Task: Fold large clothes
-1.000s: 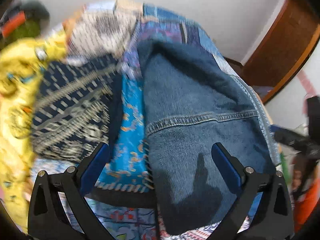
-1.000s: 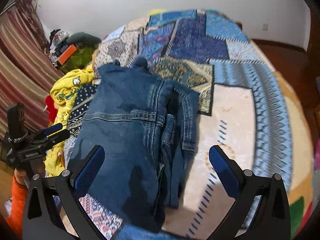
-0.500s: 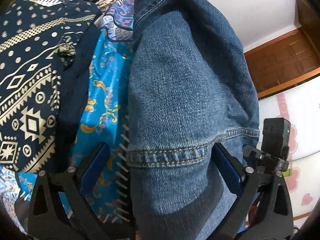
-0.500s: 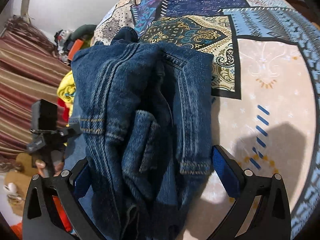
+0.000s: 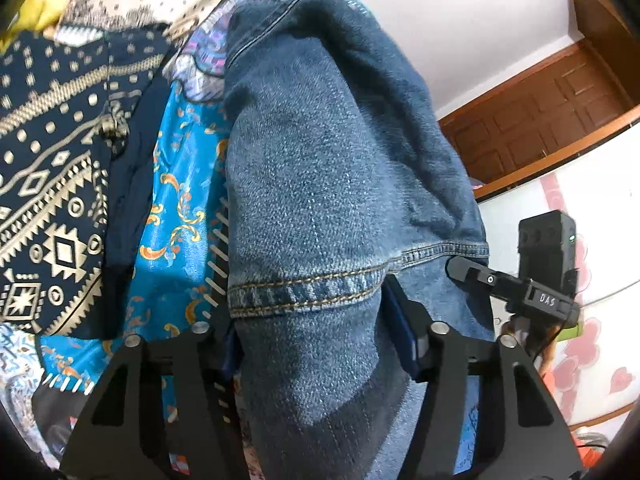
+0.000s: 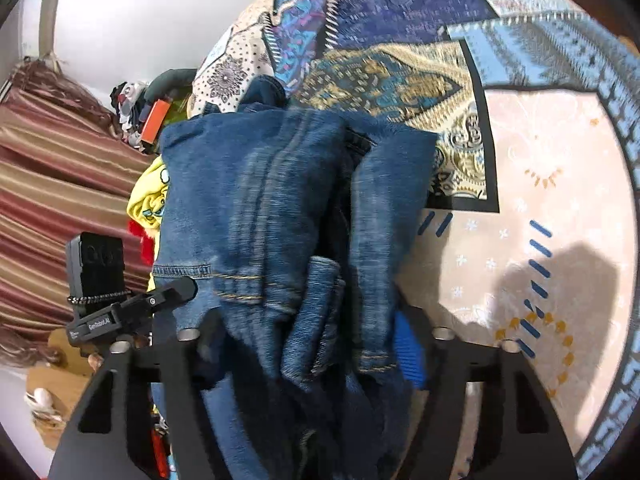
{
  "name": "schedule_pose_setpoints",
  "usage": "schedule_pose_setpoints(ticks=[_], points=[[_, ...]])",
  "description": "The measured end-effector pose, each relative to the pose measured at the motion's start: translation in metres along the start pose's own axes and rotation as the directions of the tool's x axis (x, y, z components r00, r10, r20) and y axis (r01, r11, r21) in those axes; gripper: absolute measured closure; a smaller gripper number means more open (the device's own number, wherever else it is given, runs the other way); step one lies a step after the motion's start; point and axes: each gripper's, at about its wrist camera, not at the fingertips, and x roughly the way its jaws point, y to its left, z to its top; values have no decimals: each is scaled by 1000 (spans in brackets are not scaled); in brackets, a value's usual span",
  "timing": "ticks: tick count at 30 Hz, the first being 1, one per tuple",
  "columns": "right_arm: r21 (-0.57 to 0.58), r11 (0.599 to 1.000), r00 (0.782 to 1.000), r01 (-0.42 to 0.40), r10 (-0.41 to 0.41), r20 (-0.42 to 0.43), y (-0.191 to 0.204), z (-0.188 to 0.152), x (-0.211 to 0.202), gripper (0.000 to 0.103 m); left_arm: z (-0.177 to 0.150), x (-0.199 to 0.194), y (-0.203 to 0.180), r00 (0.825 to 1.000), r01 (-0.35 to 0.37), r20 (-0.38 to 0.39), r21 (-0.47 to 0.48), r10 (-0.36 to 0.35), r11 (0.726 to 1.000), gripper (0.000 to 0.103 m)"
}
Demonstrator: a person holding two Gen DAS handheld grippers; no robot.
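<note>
A blue denim jacket lies folded lengthwise on a patchwork bedspread. My left gripper is shut on the jacket's near hem, just below a stitched seam. My right gripper is shut on the bunched denim at the jacket's other near side. The right gripper also shows in the left wrist view, and the left gripper in the right wrist view. The denim hides most of both sets of pads.
A navy patterned garment and a yellow garment lie left of the jacket. A wooden door stands at the right. A striped curtain and a clutter pile are at the far left.
Both grippers moved down onto the jacket's near edge and closed from wide open onto the denim.
</note>
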Motion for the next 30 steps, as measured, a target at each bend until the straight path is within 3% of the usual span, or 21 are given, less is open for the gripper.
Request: schedule_pose_setpoints(ticks=[4, 9, 17, 25, 30], points=[[-60, 998, 999, 27, -25, 21, 28, -4, -16, 64, -4, -30, -12, 999, -3, 43, 35, 1, 999, 51], [-106, 994, 999, 31, -27, 41, 64, -5, -24, 65, -12, -78, -23, 992, -12, 123, 64, 4, 998, 51], [-217, 976, 997, 16, 2, 83, 136, 1, -28, 65, -12, -163, -14, 966, -18, 259, 68, 0, 998, 51], [-281, 959, 993, -29, 60, 103, 191, 19, 6, 65, 3, -227, 18, 935, -96, 347, 65, 67, 993, 51], [-266, 963, 995, -34, 57, 77, 202, 40, 57, 65, 29, -230, 57, 925, -169, 350, 19, 151, 985, 52]])
